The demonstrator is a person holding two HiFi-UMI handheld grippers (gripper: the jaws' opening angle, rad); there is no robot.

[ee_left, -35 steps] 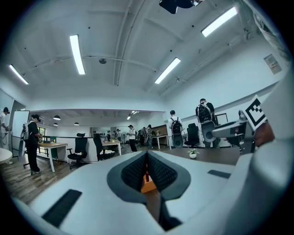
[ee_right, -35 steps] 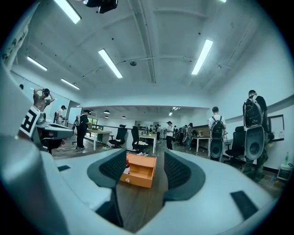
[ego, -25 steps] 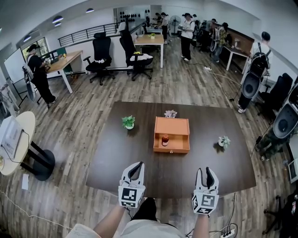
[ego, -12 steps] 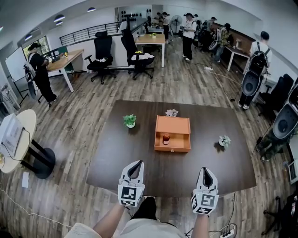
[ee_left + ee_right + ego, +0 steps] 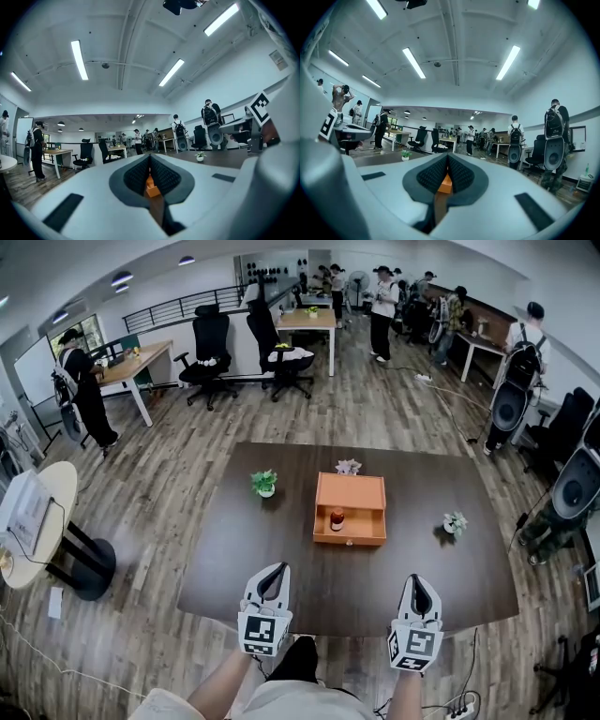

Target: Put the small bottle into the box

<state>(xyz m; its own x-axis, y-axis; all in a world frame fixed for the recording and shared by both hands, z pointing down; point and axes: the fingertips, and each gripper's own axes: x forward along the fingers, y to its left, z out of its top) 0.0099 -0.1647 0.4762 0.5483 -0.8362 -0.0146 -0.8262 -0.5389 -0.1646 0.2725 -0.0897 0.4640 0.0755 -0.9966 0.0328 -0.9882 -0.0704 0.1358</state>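
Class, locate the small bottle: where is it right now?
In the head view, the small bottle stands inside the orange box, left of its middle, on the table, right of the green plant.

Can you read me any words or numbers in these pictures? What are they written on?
No words or numbers can be read here.
The marker cubes on the left hand-held gripper and right hand-held gripper: black-and-white square patterns only, no letters.
The wall sign in the left gripper view: too blurred to read.
The small bottle in the orange box: any label is too small to read.
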